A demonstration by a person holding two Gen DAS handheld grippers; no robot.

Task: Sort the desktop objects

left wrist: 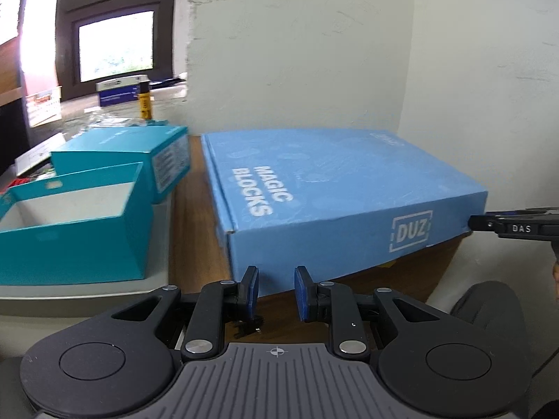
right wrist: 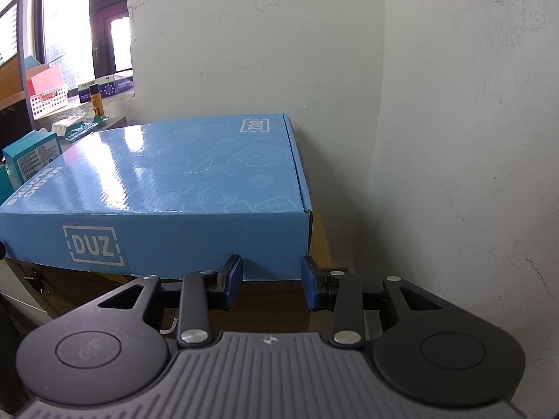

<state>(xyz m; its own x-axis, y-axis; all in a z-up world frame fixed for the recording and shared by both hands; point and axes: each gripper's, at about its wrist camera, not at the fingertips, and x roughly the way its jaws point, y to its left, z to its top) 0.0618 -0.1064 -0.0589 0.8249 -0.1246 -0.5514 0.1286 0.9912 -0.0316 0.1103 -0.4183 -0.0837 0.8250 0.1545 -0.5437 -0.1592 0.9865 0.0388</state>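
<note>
I see the big blue box [left wrist: 335, 188], printed "MAGIC BLOCKS" and "DUZ", lying flat on the tabletop [left wrist: 195, 244] in the wall corner, its near corner overhanging the edge, so I judge a careless nudge could tip it off. Left of the box an open teal box [left wrist: 73, 230] could get knocked. My left gripper [left wrist: 276, 291] and right gripper [right wrist: 270, 281] sit just before the box, fingers apart, holding nothing

You can read "MAGIC BLOCKS" in white on the lid of the blue box [left wrist: 335, 181]. "DUZ" in a bracket frame stands on its front side and again at the lid's far corner. "DAS" stands on the right gripper [left wrist: 520, 227]. Teal box [left wrist: 167, 160] label: illegible.
</note>
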